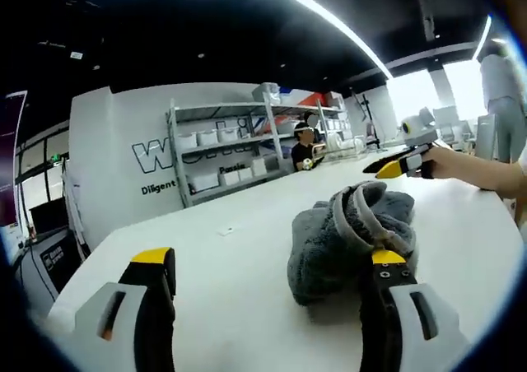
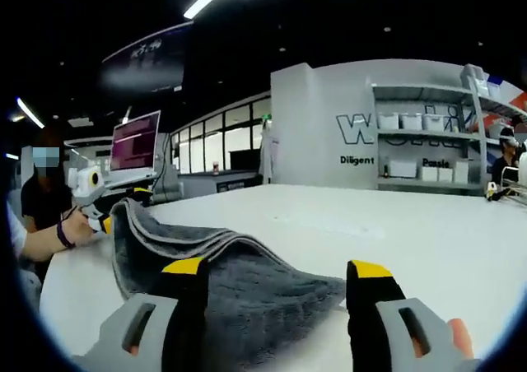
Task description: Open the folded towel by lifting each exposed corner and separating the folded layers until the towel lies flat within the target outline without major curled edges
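With both tongs, left [image 1: 272, 277] and right [image 2: 276, 283], spread wide and gripping nothing, the grey towel [image 1: 352, 236] sits bunched on the white desk [image 1: 222, 248] just ahead, so a careless pinch there could catch several layers and drag the heap.

White wall [image 1: 123, 133] past the surface, ahead of the left tool: large outlined letters starting "W", rest hidden by the shelf rack [image 1: 218, 154]. Below, small dark word "Diligent". Right gripper view, same wall [image 2: 329, 109]: "W" plus partial letters, "Diligent" beneath; a second word beside it is too blurred to read.
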